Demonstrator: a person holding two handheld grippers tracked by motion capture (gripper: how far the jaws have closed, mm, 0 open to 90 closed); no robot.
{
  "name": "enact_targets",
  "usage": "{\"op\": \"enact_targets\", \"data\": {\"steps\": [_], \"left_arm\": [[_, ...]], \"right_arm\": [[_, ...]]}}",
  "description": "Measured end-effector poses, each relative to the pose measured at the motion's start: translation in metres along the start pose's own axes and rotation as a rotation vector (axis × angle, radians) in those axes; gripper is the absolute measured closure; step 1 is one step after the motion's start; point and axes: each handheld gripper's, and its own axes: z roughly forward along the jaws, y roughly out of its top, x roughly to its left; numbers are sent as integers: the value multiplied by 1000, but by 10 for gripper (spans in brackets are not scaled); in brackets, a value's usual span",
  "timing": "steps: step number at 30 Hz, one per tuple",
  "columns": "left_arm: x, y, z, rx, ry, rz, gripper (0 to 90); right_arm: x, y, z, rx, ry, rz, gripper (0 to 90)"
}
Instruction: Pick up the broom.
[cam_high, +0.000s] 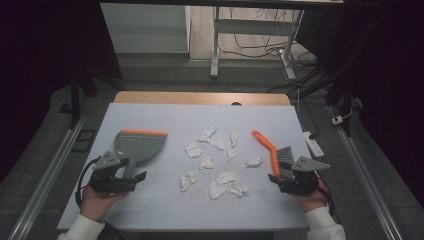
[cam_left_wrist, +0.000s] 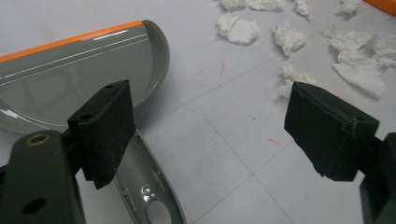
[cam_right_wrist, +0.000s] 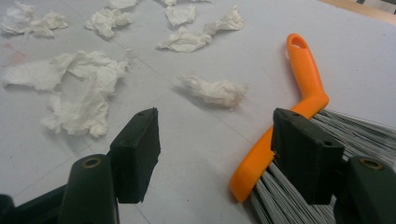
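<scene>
Dustpan (cam_high: 137, 145) — grey, orange-lipped — lying at the desk's (cam_high: 165, 210) left in the high view, handle toward the left tool (cam_high: 131, 179); scattered white paper scraps (cam_high: 220, 165) mid-desk; orange-handled brush (cam_high: 272, 152) beside the right tool (cam_high: 280, 176).

Left gripper view: jaws spread wide, holding nothing, one over the dustpan handle (cam_left_wrist: 149, 196). No readable writing.

Right gripper view: jaws wide, empty — brush (cam_right_wrist: 299, 121) bristles beside one jaw, scraps (cam_right_wrist: 84, 93) beyond.
</scene>
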Motion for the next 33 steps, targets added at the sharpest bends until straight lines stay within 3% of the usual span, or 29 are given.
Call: {"op": "enact_targets", "data": {"steps": [12,18,27,33], "left_arm": [[-3,5,0,-20,10,26,169],[-1,11,0,-19,49,49,167],[7,10,-4,-35,37,9,164],[6,8,2,-11,32,20,160]], "right_arm": [[2,2,0,8,3,1,331],[2,4,2,12,6,1,331],[1,13,3,30,13,9,348],[-4,26,1,73,-8,22,347]]}}
